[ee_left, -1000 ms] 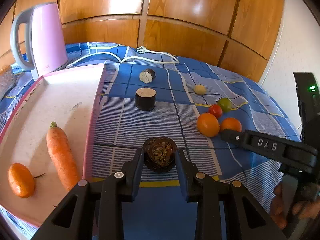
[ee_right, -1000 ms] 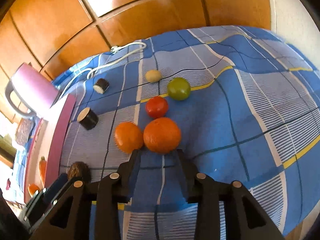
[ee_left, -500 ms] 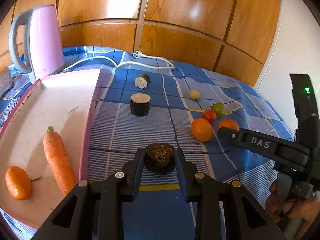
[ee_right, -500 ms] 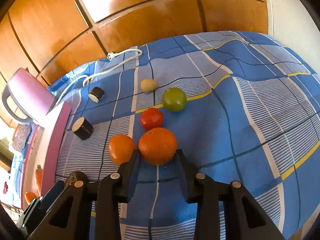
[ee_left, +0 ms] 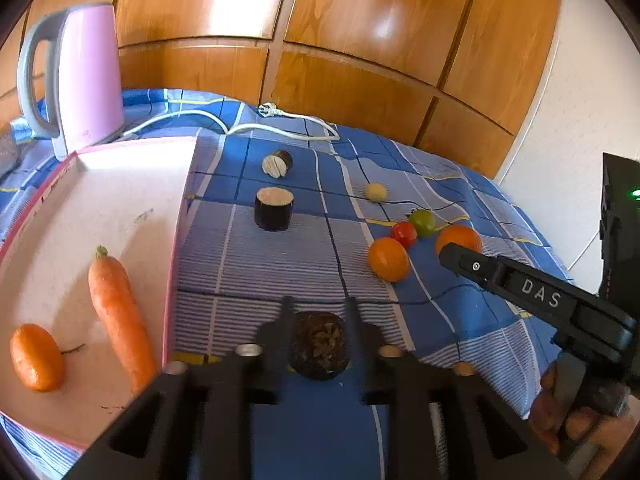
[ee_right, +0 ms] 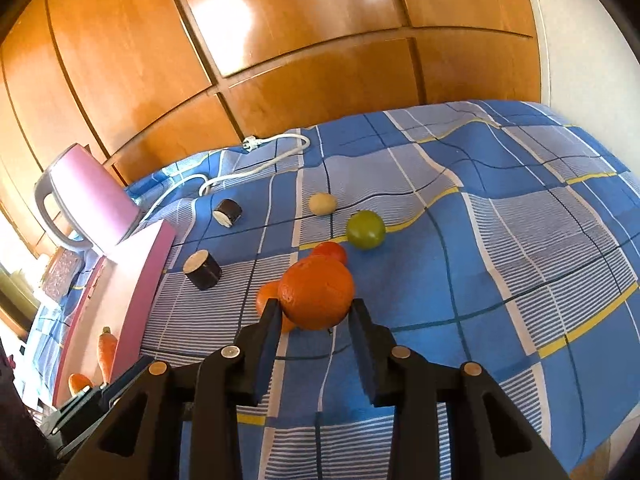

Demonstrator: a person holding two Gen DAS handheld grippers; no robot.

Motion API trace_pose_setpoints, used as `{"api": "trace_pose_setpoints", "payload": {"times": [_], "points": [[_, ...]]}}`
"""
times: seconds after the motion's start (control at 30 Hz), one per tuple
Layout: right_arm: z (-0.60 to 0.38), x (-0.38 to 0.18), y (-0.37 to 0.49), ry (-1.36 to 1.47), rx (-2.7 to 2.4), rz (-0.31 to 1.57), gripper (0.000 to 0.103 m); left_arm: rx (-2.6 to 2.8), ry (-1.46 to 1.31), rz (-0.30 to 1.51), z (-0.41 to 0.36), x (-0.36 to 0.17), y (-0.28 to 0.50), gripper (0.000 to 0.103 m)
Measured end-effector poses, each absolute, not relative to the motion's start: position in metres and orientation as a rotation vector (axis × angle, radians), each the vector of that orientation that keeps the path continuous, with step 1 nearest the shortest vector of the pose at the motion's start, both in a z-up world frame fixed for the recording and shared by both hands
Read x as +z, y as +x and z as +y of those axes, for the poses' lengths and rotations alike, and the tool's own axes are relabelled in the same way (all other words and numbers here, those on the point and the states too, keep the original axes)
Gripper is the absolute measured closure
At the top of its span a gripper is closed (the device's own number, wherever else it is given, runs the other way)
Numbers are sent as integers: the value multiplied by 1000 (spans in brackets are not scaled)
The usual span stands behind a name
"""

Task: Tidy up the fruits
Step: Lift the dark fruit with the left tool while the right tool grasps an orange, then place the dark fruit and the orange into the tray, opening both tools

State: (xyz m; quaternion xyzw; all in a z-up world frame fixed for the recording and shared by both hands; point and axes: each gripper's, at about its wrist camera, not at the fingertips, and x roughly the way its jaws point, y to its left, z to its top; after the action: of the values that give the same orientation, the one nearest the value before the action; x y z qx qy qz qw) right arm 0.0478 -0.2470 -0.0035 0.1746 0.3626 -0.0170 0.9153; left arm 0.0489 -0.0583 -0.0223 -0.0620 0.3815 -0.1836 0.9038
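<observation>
In the right wrist view my right gripper (ee_right: 314,312) is shut on a large orange (ee_right: 316,294), which hangs just above the blue checked cloth (ee_right: 500,260). A smaller orange (ee_right: 266,298) and a red tomato (ee_right: 334,250) peek out behind it. A green tomato (ee_right: 366,230) lies further back. In the left wrist view my left gripper (ee_left: 319,316) has a dark brown round fruit (ee_left: 319,346) between its fingers. Its jaws are opening, and the pads still touch the fruit's sides. A pink tray (ee_left: 120,200) on the left holds a carrot (ee_left: 118,316) and a small orange fruit (ee_left: 36,356).
Two dark cut cylinders (ee_left: 274,208) (ee_left: 277,163) and a pale round item (ee_left: 376,192) lie on the cloth. A pink kettle (ee_left: 80,76) and its white cable (ee_left: 280,120) stand at the back. Wooden panels close off the far side. A hand (ee_left: 580,424) holds the right gripper's handle.
The right gripper closed in on the large orange and raised it off the cloth. The dark fruit now sits deeper between the left fingers, and the left view has tilted slightly.
</observation>
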Motion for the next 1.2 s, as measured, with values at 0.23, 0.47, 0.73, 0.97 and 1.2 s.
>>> {"api": "trace_pose_setpoints", "payload": {"times": [0.23, 0.47, 0.73, 0.97, 1.2], "points": [[-249, -5, 47, 372, -26, 748, 68, -406, -70, 793, -67, -24, 37, 47], [-255, -5, 47, 418, -12, 741, 68, -336, 36, 804, -76, -35, 40, 47], [-254, -1, 43, 419, 6, 713, 68, -331, 50, 798, -77, -38, 42, 63], [-240, 10, 36, 376, 71, 668, 68, -325, -26, 690, -62, -13, 33, 63], [-204, 15, 37, 326, 197, 687, 68, -189, -102, 600, -31, 5, 24, 63]]}}
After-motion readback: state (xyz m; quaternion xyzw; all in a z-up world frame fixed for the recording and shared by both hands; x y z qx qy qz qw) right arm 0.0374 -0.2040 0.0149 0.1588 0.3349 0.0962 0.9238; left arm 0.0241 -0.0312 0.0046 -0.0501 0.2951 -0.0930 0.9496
